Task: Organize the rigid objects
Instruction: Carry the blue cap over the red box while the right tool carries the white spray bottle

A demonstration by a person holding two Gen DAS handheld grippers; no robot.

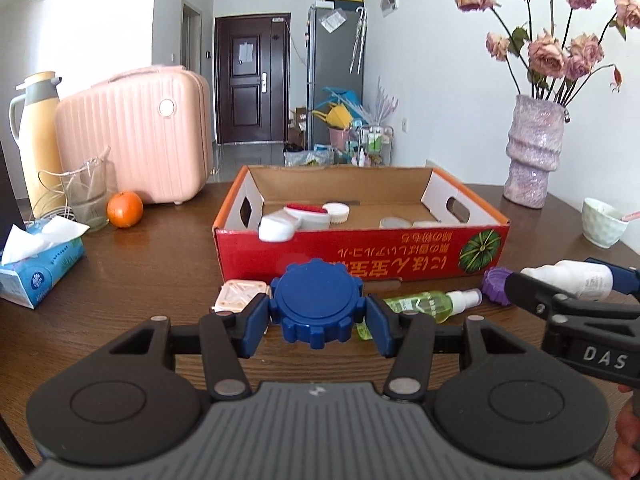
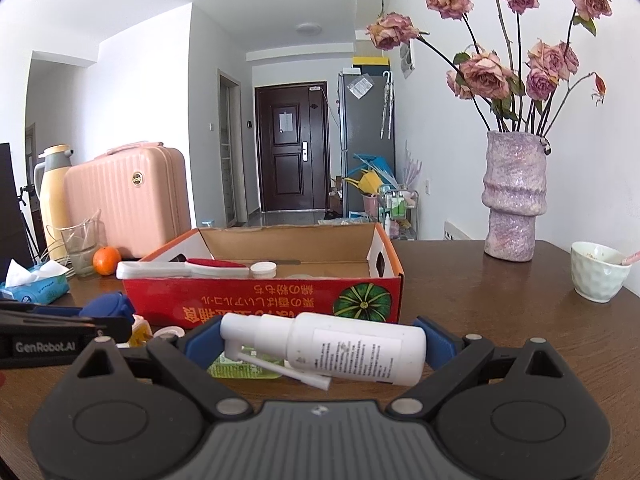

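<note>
My left gripper (image 1: pixel 317 312) is shut on a blue notched round lid (image 1: pixel 316 300), held above the wooden table just in front of the red cardboard box (image 1: pixel 360 248). My right gripper (image 2: pixel 320 344) is shut on a white spray bottle (image 2: pixel 340 348) lying sideways between its blue pads, also in front of the box (image 2: pixel 260 300). In the left wrist view the same bottle (image 1: pixel 576 278) shows at the right. Inside the box lie a white-and-red brush (image 1: pixel 296 216), a white cap (image 1: pixel 336 212) and flat round lids. A green spray bottle (image 1: pixel 432 302), a purple cap (image 1: pixel 494 282) and a peach square case (image 1: pixel 240 294) rest on the table.
A pink suitcase (image 1: pixel 136 136), yellow thermos (image 1: pixel 38 136), glass jug (image 1: pixel 86 192), orange (image 1: pixel 125 209) and tissue pack (image 1: pixel 38 268) stand at the left. A purple vase (image 1: pixel 532 148) with dried roses and a white cup (image 1: pixel 602 222) stand at the right.
</note>
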